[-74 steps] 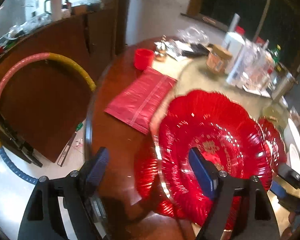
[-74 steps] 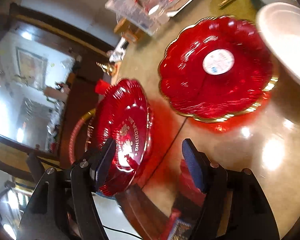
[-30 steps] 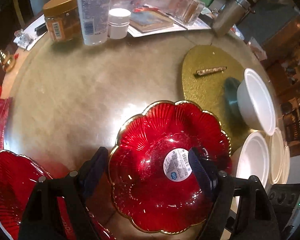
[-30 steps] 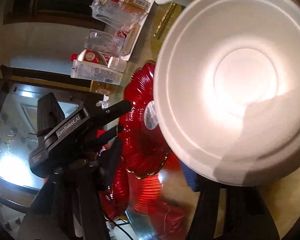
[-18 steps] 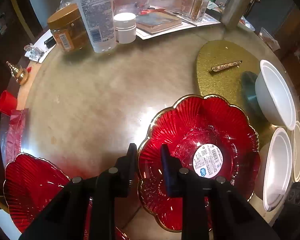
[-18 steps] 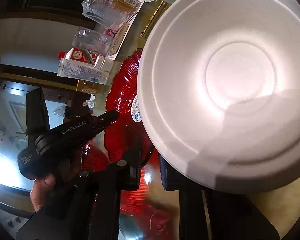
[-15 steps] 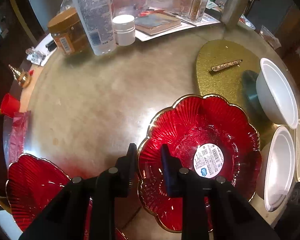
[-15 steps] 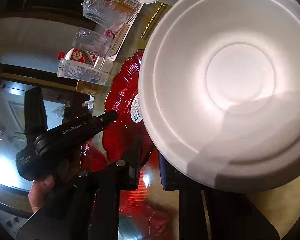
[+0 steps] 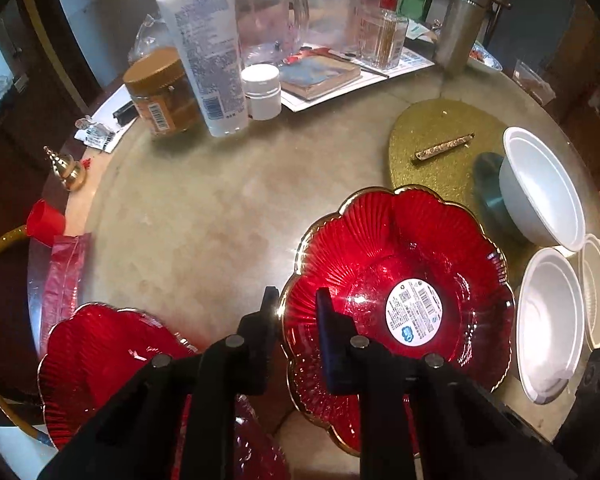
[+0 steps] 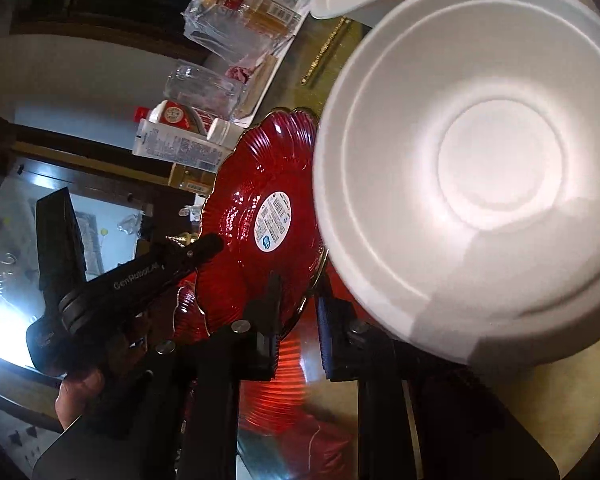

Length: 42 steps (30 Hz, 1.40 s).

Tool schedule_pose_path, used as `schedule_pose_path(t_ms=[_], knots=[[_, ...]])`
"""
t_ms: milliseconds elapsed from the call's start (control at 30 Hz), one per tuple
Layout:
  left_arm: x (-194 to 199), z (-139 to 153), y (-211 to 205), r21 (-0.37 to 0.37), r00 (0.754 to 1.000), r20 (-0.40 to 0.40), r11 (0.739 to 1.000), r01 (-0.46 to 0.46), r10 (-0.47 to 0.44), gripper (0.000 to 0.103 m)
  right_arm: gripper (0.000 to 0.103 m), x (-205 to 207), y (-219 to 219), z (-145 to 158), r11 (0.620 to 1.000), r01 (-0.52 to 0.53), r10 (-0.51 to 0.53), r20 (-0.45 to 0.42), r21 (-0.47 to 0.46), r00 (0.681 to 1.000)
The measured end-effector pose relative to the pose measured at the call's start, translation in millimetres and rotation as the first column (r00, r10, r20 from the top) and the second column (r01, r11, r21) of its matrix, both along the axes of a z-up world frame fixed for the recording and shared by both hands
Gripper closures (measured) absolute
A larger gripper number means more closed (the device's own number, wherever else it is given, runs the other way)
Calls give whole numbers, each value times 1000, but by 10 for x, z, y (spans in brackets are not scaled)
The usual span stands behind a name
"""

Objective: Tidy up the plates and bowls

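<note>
The left gripper [image 9: 294, 308] is closing on the near-left rim of the labelled red plate [image 9: 404, 280], one finger outside the gold edge and one inside, and the plate tilts up from that edge in the right wrist view. The right gripper [image 10: 298, 300] is clenched on the near rim of a white bowl [image 10: 480, 184], which fills the right of its view and is held off the bench [image 9: 204, 216].

What the coming move turns on, as I judge it: the second red plate [image 9: 104, 356] lies to the left of the left gripper, just beside it at the bench's near edge, so the held plate has only a short way leftward to stack on it. The plate is round, so no axis matters; only the tilt must level out.

The other white bowls [image 9: 548, 320] stand at the right, beyond the held plate, one tipped bowl [image 9: 544, 188] by the gold mat [image 9: 440, 128]. They are on the right gripper's side, so its bowl probably nests there.
</note>
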State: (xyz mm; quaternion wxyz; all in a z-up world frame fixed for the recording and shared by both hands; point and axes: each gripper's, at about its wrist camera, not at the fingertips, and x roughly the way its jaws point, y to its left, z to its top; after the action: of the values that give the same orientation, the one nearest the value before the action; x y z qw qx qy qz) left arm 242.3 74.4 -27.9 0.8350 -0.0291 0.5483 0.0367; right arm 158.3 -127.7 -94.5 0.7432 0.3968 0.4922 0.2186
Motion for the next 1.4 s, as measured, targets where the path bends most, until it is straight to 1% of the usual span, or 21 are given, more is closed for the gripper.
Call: schedule_pose_path(t_ms=[67,400,500,600,800,933,1133,1400], knots=[[-48,46,18,6,1000,14,1000,-1,1,88,88,-18,21,39,1000,-5,4,15,5,1000],[-333,275,177,-15,997,79,1000,-24,25,88,88,-183,165,348,998,-34,41,131,-51,991],[-455,349,255,-20,994,101,999,-35,37,88,88,-235,239,424,997,-49,58,149,-60,987],[-602,407,378,-27,991,125,998,-54,57,88,88,-283,371,543,994,-76,89,177,-80,980],[-1004,551,775,-65,975,180,990,-123,133,88,88,-417,755,743,978,-167,191,222,-121,956],[-1309,510,1068,-91,963,189,980,-176,190,88,88,-489,1061,762,959,-237,267,219,-155,938],[-1630,335,1390,-124,952,161,963,-241,259,88,88,-590,1443,673,923,-317,358,184,-217,915],[-1769,53,1545,-140,946,107,946,-291,307,87,88,-567,1673,499,887,-361,405,112,-287,907]])
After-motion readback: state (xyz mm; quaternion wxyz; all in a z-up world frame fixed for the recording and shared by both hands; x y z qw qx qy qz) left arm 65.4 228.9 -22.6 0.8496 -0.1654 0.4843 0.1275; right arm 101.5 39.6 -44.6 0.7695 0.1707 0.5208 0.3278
